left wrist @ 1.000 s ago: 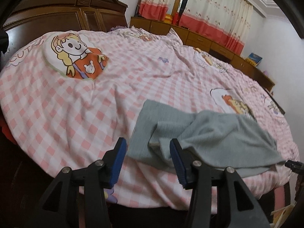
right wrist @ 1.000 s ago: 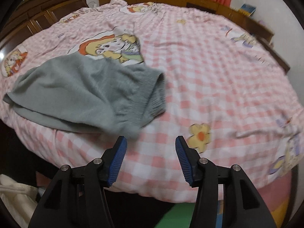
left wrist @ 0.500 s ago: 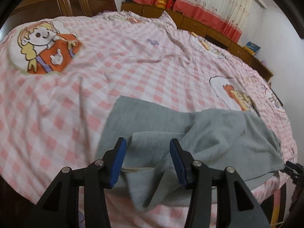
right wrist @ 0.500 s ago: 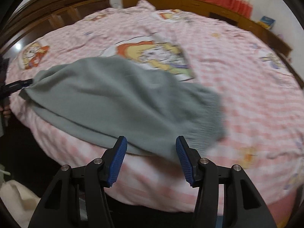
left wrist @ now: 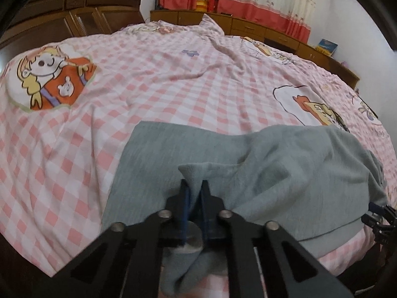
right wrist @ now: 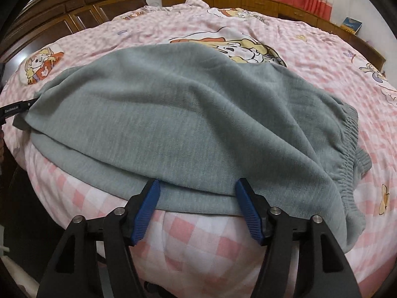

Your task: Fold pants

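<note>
Two grips are needed: the left hand-held gripper (left wrist: 194,193) pinches the soft grey fleece pants (right wrist: 188,114), so the gaping right hand-held gripper (right wrist: 196,206) should clamp the hem at 12 o'clock.

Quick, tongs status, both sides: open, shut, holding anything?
Left tongs: shut on a fold of the grey pants.
Right tongs: open, holding nothing, at the near edge of the pants.

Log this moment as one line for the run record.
task: fold pants | left tongs: shut on pants | right tongs: open at near hem | bed: pants lying rumpled
</note>
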Tool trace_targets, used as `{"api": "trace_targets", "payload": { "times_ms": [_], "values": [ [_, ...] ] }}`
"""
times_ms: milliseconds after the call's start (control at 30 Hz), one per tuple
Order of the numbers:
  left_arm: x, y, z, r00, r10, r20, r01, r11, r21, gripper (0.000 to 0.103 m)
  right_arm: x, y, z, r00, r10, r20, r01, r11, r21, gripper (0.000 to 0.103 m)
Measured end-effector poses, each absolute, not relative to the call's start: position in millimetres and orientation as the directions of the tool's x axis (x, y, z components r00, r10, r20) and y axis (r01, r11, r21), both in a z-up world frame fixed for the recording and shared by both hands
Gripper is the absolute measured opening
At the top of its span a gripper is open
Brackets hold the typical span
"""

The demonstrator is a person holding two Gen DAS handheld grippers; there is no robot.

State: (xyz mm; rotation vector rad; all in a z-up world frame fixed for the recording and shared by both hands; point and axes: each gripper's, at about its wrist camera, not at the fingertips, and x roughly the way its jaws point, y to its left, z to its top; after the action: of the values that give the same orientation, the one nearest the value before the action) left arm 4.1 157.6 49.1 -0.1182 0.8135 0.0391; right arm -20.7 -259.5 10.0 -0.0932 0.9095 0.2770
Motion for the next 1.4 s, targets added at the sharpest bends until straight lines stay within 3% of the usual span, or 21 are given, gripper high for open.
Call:
{"api": "trace_targets", "payload": {
  "times_ms": [200,433,533,600,667,767,900,1133,1200,1267,1333,1400],
  "values": [
    [17.3,175.1,74.2,0.714,0.093,-0.694,-0.137,0.991,-0.007,0.006,-21.4,-255.1,21.6,0.560,0.227,-0.796,-0.257,0.962,0.094,0.065],
    [63.8,194.5,59.3,0.650,0.116,-0.751,-0.128,0.991,0.042,0.010,-19.9,-220.3,26.1,0.534,0.273,-0.800,-0.347,0.934,0.087,0.065],
    [69.5,199.4,52.2,0.636,0.145,-0.758,-0.157,0.986,0.056,0.024,-20.9,-205.9,25.8,0.532,0.258,-0.807,-0.375,0.926,0.048,0.065],
    [62.1,202.0,54.7,0.646,0.159,-0.747,-0.185,0.982,0.049,0.043,-22.2,-197.9,28.7,0.529,0.270,-0.805,-0.405,0.913,0.040,0.065],
    [50.0,205.1,57.4,0.655,0.138,-0.743,-0.190,0.982,0.015,0.049,-24.0,-191.6,30.6,0.522,0.291,-0.802,-0.434,0.900,0.044,0.065],
    [27.3,204.0,60.3,0.653,0.095,-0.752,-0.181,0.983,-0.033,0.051,-26.6,-180.2,29.4,0.521,0.293,-0.802,-0.469,0.883,0.018,0.065],
    [-2.3,189.4,64.1,0.652,0.042,-0.757,-0.143,0.987,-0.067,0.064,-30.4,-165.3,20.9,0.540,0.238,-0.807,-0.490,0.869,-0.072,0.065],
    [-19.7,158.2,45.8,0.626,-0.006,-0.780,-0.093,0.992,-0.082,0.066,-26.0,-143.8,9.8,0.632,0.137,-0.763,-0.468,0.852,-0.235,0.064],
    [-23.0,152.2,42.4,0.620,-0.007,-0.784,-0.087,0.993,-0.078,0.066,-24.5,-140.7,13.0,0.655,0.124,-0.746,-0.445,0.860,-0.248,0.050],
    [-27.2,143.7,42.9,0.620,-0.021,-0.784,-0.057,0.996,-0.071,0.067,-24.7,-139.4,19.5,0.658,0.140,-0.740,-0.448,0.863,-0.235,0.020],
    [-32.2,132.9,44.5,0.627,-0.044,-0.778,-0.013,0.998,-0.067,0.069,-27.7,-137.2,28.6,0.658,0.174,-0.733,-0.464,0.860,-0.212,0.008],
    [-36.7,123.9,45.4,0.633,-0.057,-0.772,0.014,0.998,-0.062,0.074,-31.1,-136.8,37.1,0.677,0.191,-0.711,-0.470,0.855,-0.218,0.004]
  ]
}}
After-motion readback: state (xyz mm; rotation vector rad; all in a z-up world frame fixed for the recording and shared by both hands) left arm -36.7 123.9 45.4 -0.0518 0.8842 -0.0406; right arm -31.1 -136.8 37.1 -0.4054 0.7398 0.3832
